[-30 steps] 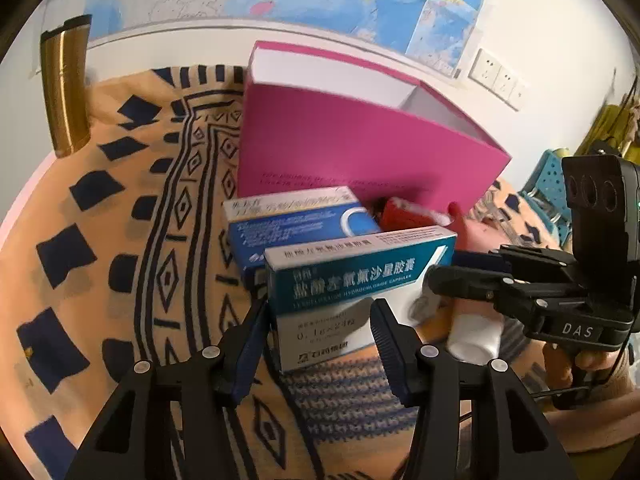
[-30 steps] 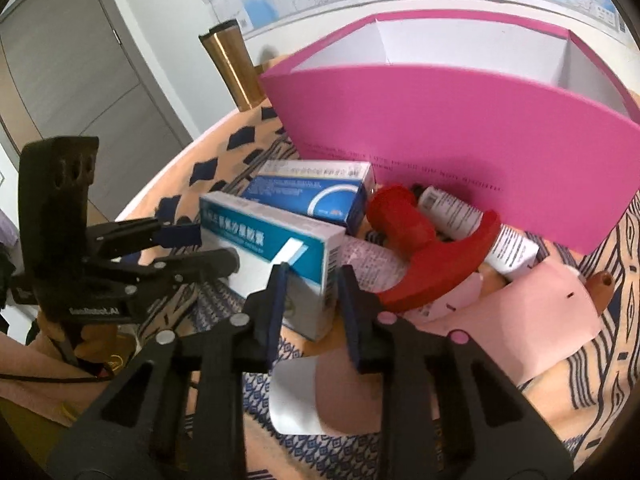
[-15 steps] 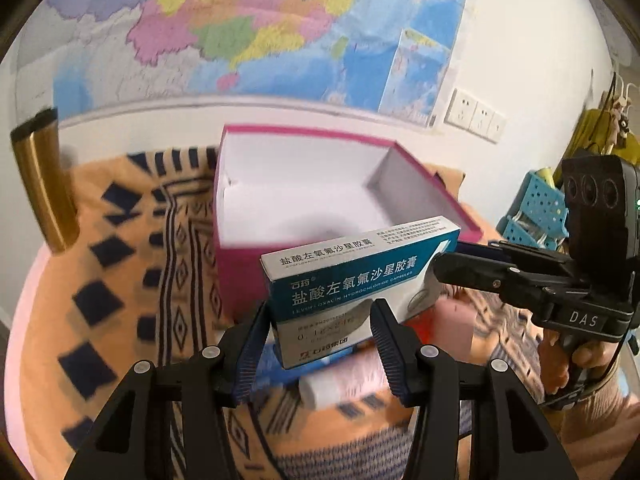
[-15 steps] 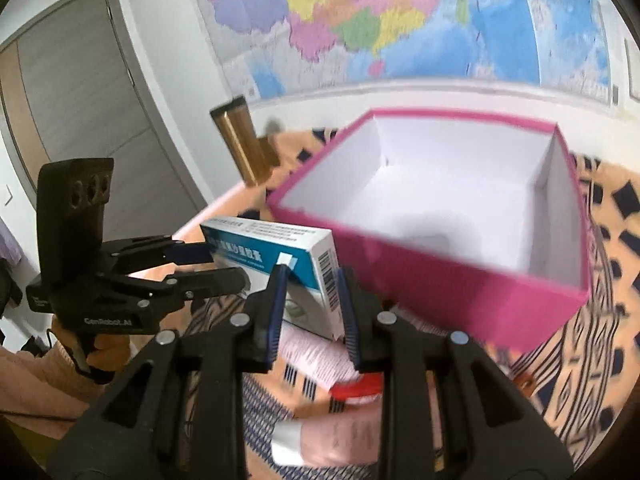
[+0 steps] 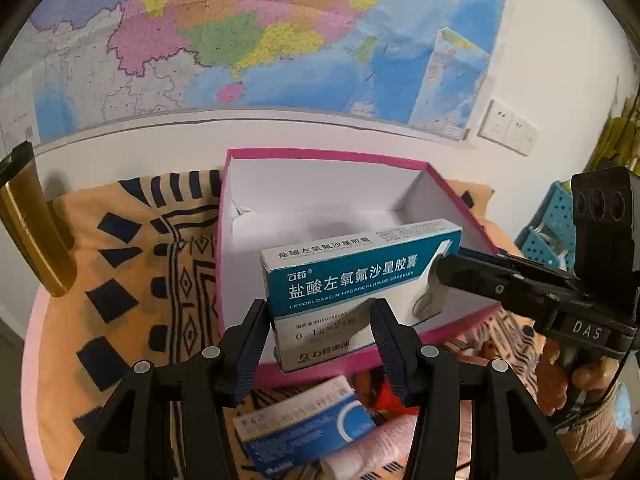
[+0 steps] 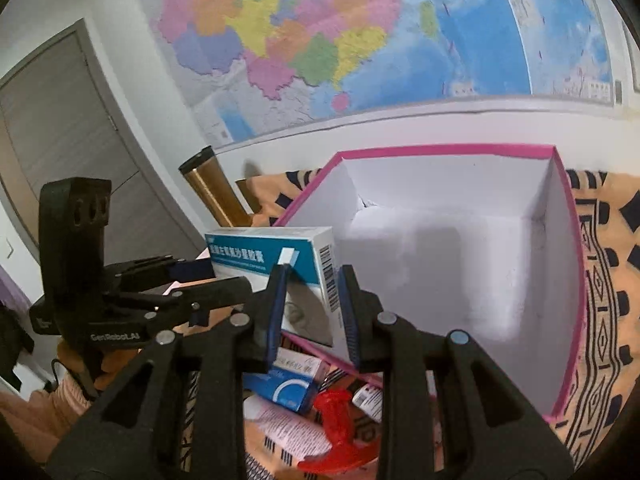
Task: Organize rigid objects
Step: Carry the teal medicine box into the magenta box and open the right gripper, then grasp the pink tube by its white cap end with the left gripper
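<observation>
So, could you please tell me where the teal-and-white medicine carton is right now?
The teal-and-white medicine carton is held between both tongs, above the near edge of the open pink cardboard box, centre of the left wrist view.

Black fingers [image 5: 256, 344], blue ribbed pads [image 6: 347, 312]

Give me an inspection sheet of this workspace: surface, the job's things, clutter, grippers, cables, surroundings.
Surface: patterned orange cloth over a pink table.
Job's things: teal medicine carton held above the empty pink box; blue carton, red tool and white tube lie in front of the box.
Clutter: printed leaflets among them.
Grippers: left gripper and right gripper both shut on the carton, at opposite ends.
Cables: black cable below the left gripper.
Surroundings: wall map, gold tumbler, wall sockets, door.
</observation>
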A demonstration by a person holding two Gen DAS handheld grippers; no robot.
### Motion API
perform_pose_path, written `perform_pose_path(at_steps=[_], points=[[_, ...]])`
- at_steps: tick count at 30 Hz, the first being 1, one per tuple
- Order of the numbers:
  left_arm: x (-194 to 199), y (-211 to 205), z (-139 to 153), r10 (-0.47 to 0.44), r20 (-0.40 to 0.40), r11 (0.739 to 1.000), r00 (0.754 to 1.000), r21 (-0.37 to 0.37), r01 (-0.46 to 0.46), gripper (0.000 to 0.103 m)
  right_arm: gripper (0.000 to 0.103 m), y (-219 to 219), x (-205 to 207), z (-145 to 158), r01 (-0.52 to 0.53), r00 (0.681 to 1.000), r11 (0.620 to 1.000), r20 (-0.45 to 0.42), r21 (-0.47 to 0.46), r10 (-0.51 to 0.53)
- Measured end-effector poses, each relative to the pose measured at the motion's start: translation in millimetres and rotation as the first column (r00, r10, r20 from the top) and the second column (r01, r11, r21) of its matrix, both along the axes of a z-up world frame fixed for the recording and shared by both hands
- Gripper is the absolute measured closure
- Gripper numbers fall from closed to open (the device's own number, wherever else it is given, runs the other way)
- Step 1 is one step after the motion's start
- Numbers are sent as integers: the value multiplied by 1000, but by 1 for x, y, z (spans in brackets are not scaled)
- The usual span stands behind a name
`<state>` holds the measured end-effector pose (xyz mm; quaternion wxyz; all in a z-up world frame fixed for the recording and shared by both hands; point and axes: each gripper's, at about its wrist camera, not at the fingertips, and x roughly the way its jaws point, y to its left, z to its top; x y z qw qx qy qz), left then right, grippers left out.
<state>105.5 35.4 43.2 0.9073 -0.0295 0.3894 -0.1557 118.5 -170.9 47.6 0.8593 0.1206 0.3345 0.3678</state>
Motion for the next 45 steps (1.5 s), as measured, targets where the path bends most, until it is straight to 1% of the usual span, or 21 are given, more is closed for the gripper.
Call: perform_pose_path(at_steps=[2, 8, 14, 17, 21, 23, 26, 27, 28, 29, 31, 33, 37, 40, 45], points=[[7, 1, -4, 9, -17, 1000, 1000, 6, -9, 50, 73, 2, 6, -4, 3, 1000, 1000, -17, -5, -3], [30, 2, -23, 32, -105, 999, 994, 19, -30, 50, 73, 9, 24, -26, -4, 995, 999, -96, -35, 0], [38, -8, -30, 45, -118, 997, 992, 73, -37, 51, 71, 18, 38, -43, -6, 988, 994, -155, -106, -11], [40, -13, -31, 73, -105, 991, 992, 119, -60, 51, 70, 22, 41, -48, -2, 987, 990, -162, -143, -21], [41, -16, -31, 102, -84, 985, 991, 147, -89, 51, 70, 26, 44, -53, 10, 986, 985, -161, -171, -38], [36, -17, -29, 119, -50, 982, 992, 157, -110, 51, 70, 25, 43, -53, 21, 987, 984, -152, -177, -49], [23, -18, -23, 136, 28, 974, 990, 178, -139, 48, 69, 22, 37, -48, 33, 991, 984, -122, -173, -55], [18, -17, -21, 135, 45, 975, 990, 170, -141, 46, 68, 19, 33, -45, 43, 993, 983, -102, -176, -62], [12, -14, -18, 126, 58, 981, 990, 144, -133, 43, 65, 18, 31, -43, 50, 994, 983, -88, -177, -66], [6, -12, -16, 121, 68, 984, 990, 120, -129, 43, 62, 16, 27, -40, 55, 995, 983, -71, -175, -69], [-6, -7, -11, 113, 97, 989, 989, 89, -122, 42, 59, 13, 16, -33, 68, 997, 981, -31, -181, -75], [-20, -5, -8, 104, 121, 992, 987, 58, -112, 40, 59, 11, 5, -27, 77, 997, 978, 9, -195, -76], [-46, -4, -7, 53, 132, 999, 990, -3, -53, 37, 58, 13, -18, -17, 78, 995, 971, 74, -224, -63], [-65, -6, -12, 10, 119, 999, 993, -33, -7, 37, 55, 15, -34, -12, 72, 992, 967, 115, -246, -45], [-87, -13, -27, -47, 71, 996, 996, -73, 53, 37, 55, 12, -56, -10, 63, 990, 963, 142, -263, -26]])
